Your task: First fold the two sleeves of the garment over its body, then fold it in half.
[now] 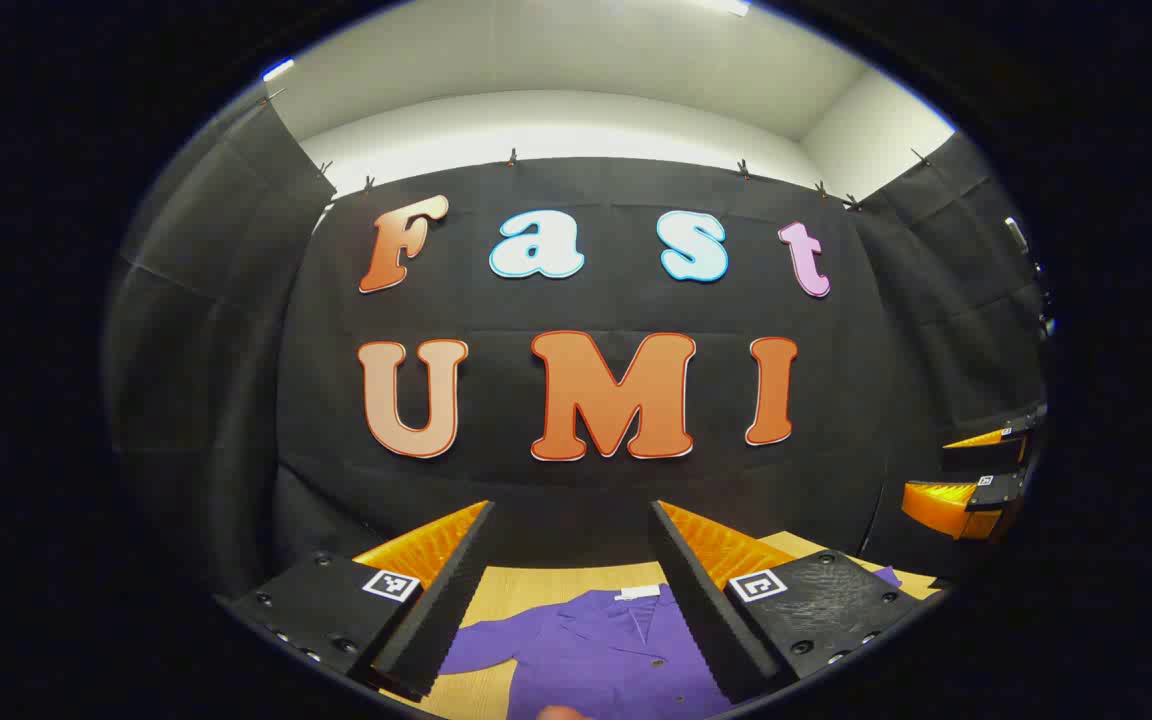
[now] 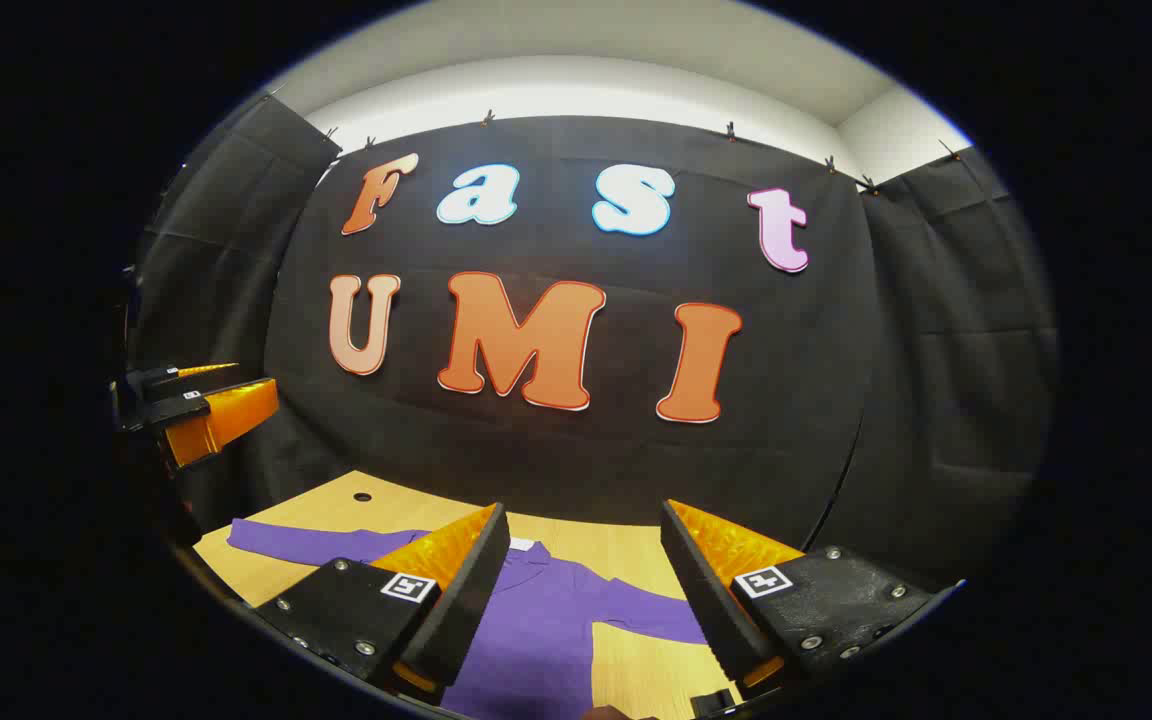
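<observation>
I have both grippers held up above the wooden tabletop [image 2: 626, 555], each looking across at the booth's black cloth wall [image 1: 586, 490]. The purple garment [image 1: 596, 645] lies flat on the tabletop, spread out with its collar toward that wall and a white label at the neck (too small for me to make out). In the right gripper view one sleeve [image 2: 316, 542] stretches out from the garment's body toward the side with a small dark hole [image 2: 363, 496] in the tabletop, and the other sleeve [image 2: 651, 610] runs out the opposite way from the body; neither sleeve is folded over the body.

The left gripper [image 1: 571, 585] hangs above the garment's collar end with its jaws standing wide and nothing between them, the fabric showing through the gap well below. The right gripper [image 2: 584, 590] hangs above the garment too, jaws wide and gripping nothing. From the left gripper view I catch the right gripper off at the edge, beside the garment's far sleeve end, and from the right gripper view the left gripper sits likewise at the opposite edge, above the outstretched sleeve
</observation>
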Action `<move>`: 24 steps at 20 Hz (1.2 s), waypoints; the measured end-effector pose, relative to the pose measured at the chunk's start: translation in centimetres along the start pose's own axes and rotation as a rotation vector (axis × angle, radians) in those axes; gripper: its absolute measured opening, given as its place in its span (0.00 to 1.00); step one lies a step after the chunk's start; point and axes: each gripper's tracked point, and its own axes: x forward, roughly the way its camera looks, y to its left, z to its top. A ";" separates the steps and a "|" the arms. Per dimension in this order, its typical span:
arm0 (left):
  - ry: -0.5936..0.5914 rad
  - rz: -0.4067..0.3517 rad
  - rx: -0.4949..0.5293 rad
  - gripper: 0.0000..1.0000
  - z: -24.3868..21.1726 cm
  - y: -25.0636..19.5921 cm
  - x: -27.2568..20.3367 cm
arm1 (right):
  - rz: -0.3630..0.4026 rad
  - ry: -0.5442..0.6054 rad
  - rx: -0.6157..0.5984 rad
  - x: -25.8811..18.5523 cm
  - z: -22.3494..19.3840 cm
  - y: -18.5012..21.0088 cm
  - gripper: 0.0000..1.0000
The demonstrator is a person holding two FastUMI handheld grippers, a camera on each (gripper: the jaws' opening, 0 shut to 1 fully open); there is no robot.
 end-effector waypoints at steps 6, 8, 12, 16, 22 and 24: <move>0.019 0.093 0.019 0.95 -1.9 -1.9 3.5 | 0.087 -0.029 0.030 6.5 -0.7 -0.6 0.93; 0.020 0.121 0.021 0.95 -2.3 -2.6 4.7 | 0.122 -0.024 0.060 8.1 -1.0 -0.4 0.93; 0.016 0.163 0.079 0.95 -3.1 -2.8 6.3 | 0.144 -0.015 0.084 10.5 -2.3 -1.0 0.93; 0.051 0.130 0.079 0.95 -4.2 -3.4 8.7 | 0.117 -0.007 0.108 12.4 -2.2 -1.1 0.93; 0.038 0.081 0.083 0.96 -4.3 -2.2 11.0 | 0.062 0.041 0.147 14.0 -3.4 -0.3 0.93; 0.036 0.058 0.082 0.96 -4.3 -2.1 11.5 | 0.022 0.056 0.138 14.2 -4.2 -0.9 0.93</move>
